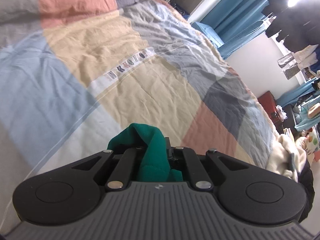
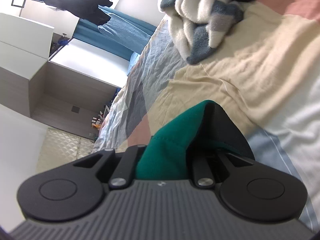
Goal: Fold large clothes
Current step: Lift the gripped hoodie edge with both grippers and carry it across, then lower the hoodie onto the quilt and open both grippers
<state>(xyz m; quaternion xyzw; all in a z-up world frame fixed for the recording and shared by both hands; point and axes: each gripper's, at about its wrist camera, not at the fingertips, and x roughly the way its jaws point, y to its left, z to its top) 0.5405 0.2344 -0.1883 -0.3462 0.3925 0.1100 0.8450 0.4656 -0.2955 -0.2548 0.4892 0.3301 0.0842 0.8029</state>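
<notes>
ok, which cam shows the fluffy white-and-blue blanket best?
Right wrist: the fluffy blanket lies bunched on the bedspread, its blue-grey patches clear. Left wrist catches only a cream edge at the bed's far corner.

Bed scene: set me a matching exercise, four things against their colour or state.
Things:
1. left gripper
2. fleece blanket
3. curtain
4. letter strip on the bedspread

Matches:
A. blue, hanging
B. white with coloured letters
C. shut on green garment
D. crumpled, cream and grey-blue

Pairs: 1-C, 2-D, 3-A, 4-B
</notes>
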